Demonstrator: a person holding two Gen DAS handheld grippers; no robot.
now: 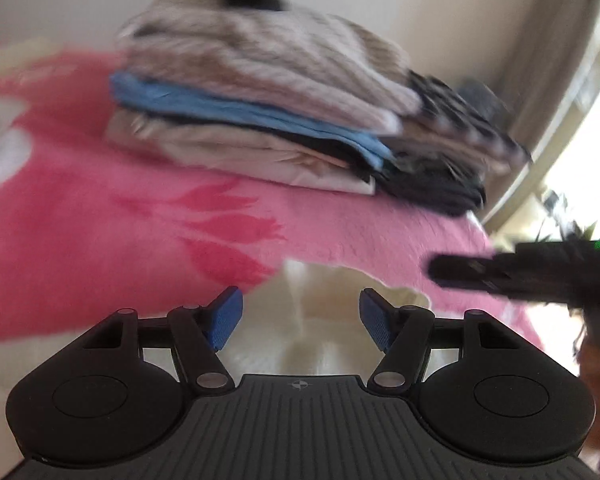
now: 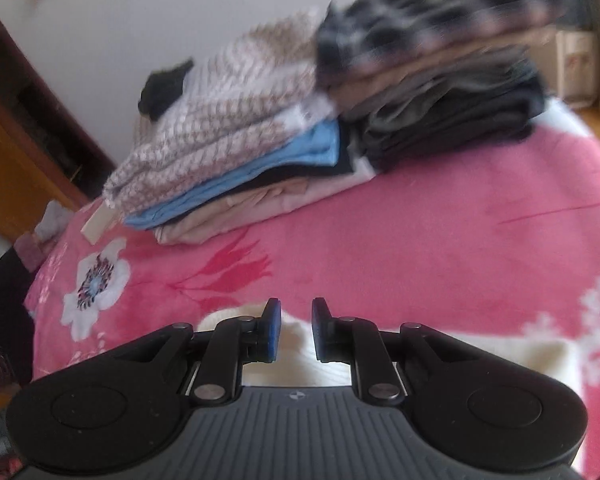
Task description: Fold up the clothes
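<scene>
A cream-white garment (image 1: 324,320) lies on the pink blanket just under and ahead of both grippers; the same cream garment (image 2: 296,336) shows in the right wrist view. My left gripper (image 1: 300,320) is open wide above it, nothing between its blue pads. My right gripper (image 2: 294,330) is open with a narrower gap over the cream cloth; its fingers hold nothing. In the left wrist view the right gripper's black body (image 1: 540,272) comes in from the right edge. Both views are blurred.
A pink flowered blanket (image 2: 420,240) covers the bed. Farther back sit two stacks of folded clothes: a knit-topped stack with a blue layer (image 2: 228,148) and a dark plaid-topped stack (image 2: 440,92). A wooden door (image 2: 16,148) is left, a wall behind.
</scene>
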